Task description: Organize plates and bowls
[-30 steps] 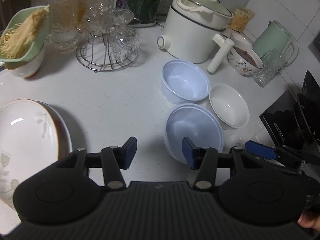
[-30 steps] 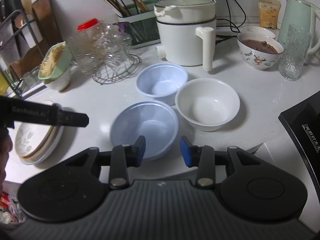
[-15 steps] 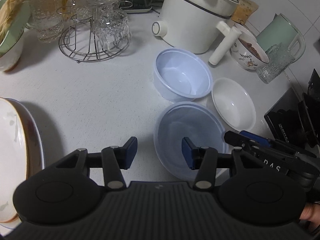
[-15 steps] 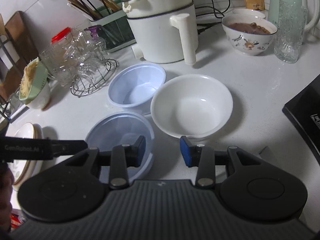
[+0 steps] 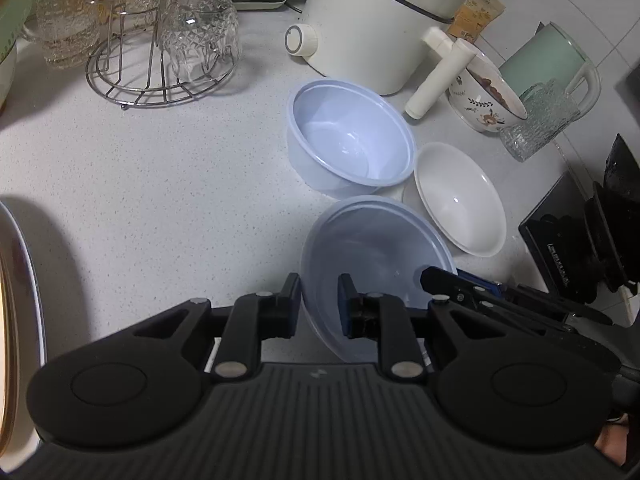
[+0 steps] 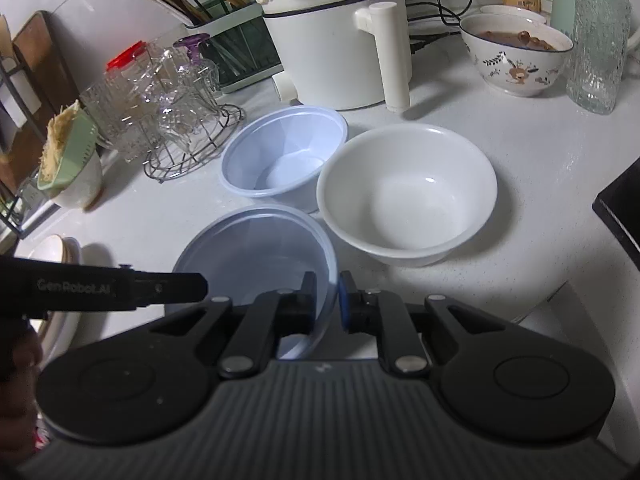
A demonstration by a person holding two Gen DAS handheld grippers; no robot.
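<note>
A translucent blue plastic bowl [image 5: 376, 248] [image 6: 256, 248] stands nearest on the white counter. My left gripper [image 5: 319, 292] is shut on its left rim, one pad inside and one outside. On the opposite rim my right gripper [image 6: 326, 292] is shut the same way. Each view shows the other gripper reaching in: the right gripper [image 5: 460, 280] and the left gripper [image 6: 172, 288]. Behind the held bowl sit a second blue bowl [image 5: 352, 144] [image 6: 284, 152] and a white bowl [image 5: 460, 200] [image 6: 408, 192]. A stack of plates [image 5: 16, 280] [image 6: 60, 248] lies at the left.
A white electric pot [image 6: 332, 48], a wire rack of glasses [image 5: 160, 40], a patterned bowl with food [image 6: 520, 60], a glass tumbler [image 6: 596, 48] and a chopstick holder [image 6: 232, 52] line the back. A black cooktop [image 5: 560, 240] bounds the right.
Both grippers came down and forward to the near blue bowl, and their jaws went from open to shut on its rim, one on each side.
</note>
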